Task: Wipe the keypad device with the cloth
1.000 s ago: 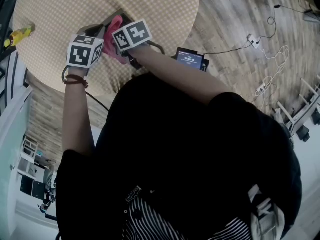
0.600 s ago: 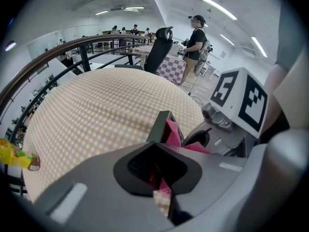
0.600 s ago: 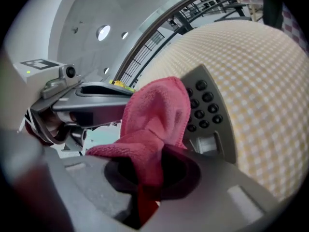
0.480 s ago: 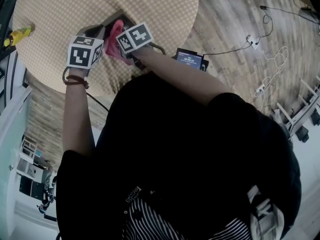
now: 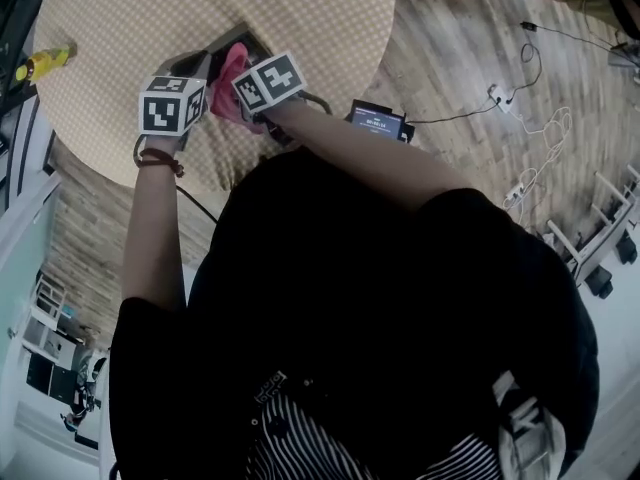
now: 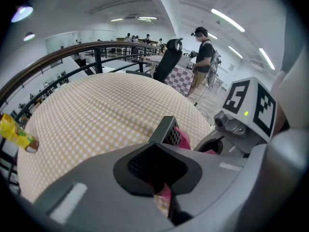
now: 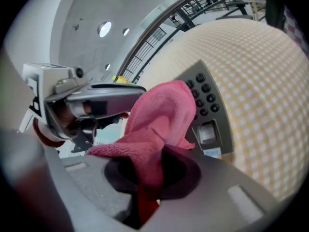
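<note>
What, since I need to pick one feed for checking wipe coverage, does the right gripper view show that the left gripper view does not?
Only the right gripper view shows the keypad device's buttons and small window, and the pink cloth pinched in the right gripper, draped against the device. Only the left gripper view shows an office chair and a standing person beyond the table; the device appears there only edge-on. Both show the checked tablecloth, cloth and device.
</note>
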`<state>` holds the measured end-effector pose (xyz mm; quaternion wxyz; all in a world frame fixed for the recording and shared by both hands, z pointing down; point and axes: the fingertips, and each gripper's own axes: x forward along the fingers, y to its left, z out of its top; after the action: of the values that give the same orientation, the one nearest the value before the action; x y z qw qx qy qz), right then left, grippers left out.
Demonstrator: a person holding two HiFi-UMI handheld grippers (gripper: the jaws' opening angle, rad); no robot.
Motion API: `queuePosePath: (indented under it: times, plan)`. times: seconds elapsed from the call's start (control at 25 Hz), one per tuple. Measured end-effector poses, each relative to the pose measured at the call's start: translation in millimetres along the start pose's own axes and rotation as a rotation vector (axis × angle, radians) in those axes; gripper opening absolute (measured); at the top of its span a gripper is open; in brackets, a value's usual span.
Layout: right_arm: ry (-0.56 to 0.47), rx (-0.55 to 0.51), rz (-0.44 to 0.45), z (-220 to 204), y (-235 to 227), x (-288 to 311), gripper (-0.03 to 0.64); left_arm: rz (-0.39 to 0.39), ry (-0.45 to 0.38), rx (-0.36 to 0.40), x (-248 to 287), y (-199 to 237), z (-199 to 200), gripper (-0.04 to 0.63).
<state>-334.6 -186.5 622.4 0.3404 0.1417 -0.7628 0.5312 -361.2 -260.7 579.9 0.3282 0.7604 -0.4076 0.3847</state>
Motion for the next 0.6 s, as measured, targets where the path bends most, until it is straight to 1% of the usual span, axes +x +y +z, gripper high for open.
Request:
queuePosePath:
  times: [0.08, 0.16, 0.28, 0.36, 0.4, 0.48, 0.6]
  plan:
    - [-0.026, -0.055, 0.006, 8, 14, -17, 0.063, -0.035, -0.044, -0.07, -6, 3, -1, 0.002]
    - [-0.073, -0.113, 0.001, 20, 26, -41, 0.063, -0.042, -0.117, -0.142, -19, 6, 3, 0.002]
    - [-0.16, -0.19, -0.003, 36, 48, -73, 0.063, -0.01, -0.286, -0.237, -60, 6, 15, 0.002]
    - [-0.212, -0.243, -0.011, 45, 61, -96, 0.063, 0.006, -0.391, -0.279, -89, -4, 21, 0.002]
    - [-0.233, -0.267, -0.018, 48, 67, -107, 0.063, 0.006, -0.43, -0.297, -101, -13, 21, 0.002]
    - [-0.266, -0.302, -0.029, 50, 80, -124, 0.063, -0.018, -0.477, -0.327, -121, -33, 15, 0.002]
    - [-0.296, -0.337, -0.044, 50, 99, -139, 0.063, -0.062, -0.519, -0.355, -144, -60, 1, 0.0]
